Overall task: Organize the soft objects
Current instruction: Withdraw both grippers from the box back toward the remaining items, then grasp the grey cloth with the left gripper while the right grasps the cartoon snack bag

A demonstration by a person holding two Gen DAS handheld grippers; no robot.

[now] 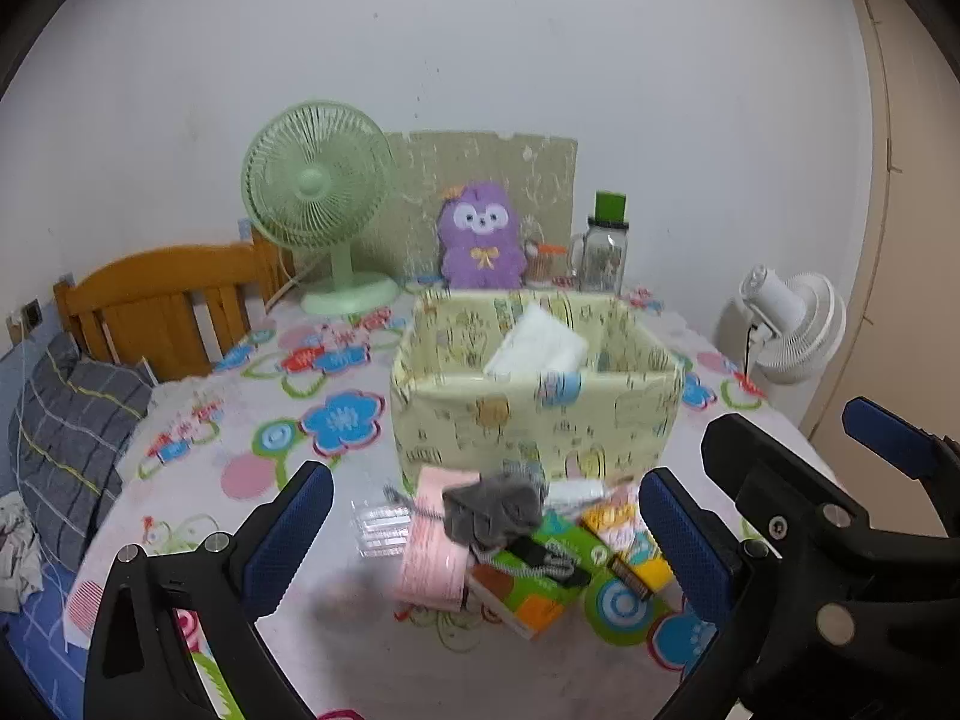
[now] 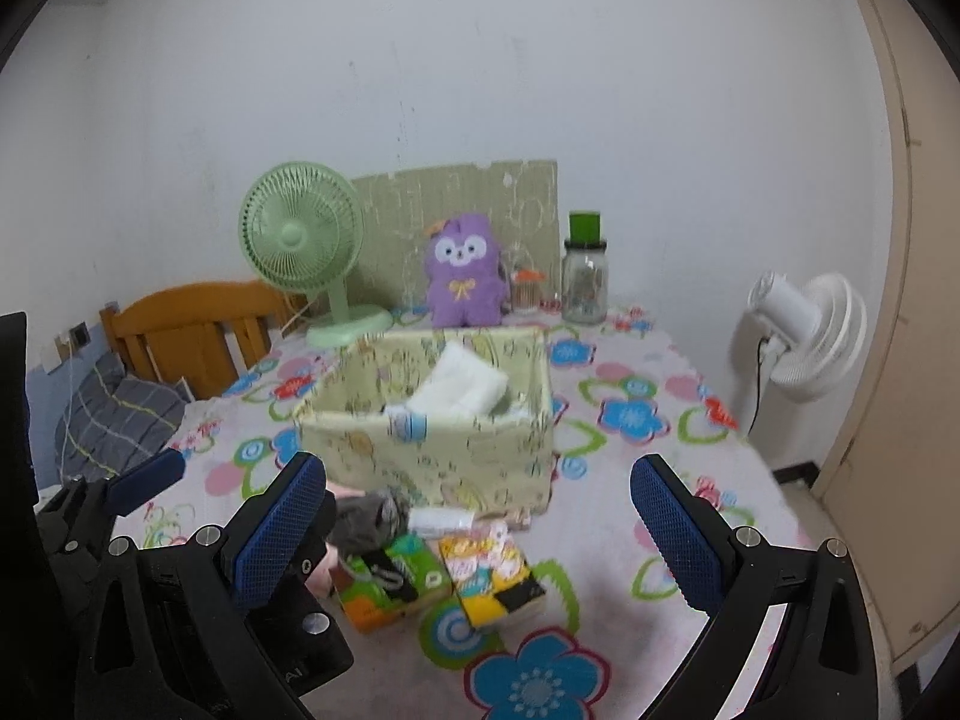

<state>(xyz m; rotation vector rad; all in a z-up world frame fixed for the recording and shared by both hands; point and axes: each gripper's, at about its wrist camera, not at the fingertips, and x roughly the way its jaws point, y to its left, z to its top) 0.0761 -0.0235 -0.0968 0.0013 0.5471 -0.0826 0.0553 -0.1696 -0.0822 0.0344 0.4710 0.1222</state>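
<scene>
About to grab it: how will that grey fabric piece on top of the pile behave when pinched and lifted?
The grey fabric piece looks crumpled and limp, so it will probably sag and drape from the pinch. It seems light. A cord beside it may be attached or tangled, though blur hides that, so the green packet underneath might shift.

Right gripper jaws wide apart – packets below, fabric bin behind
</scene>
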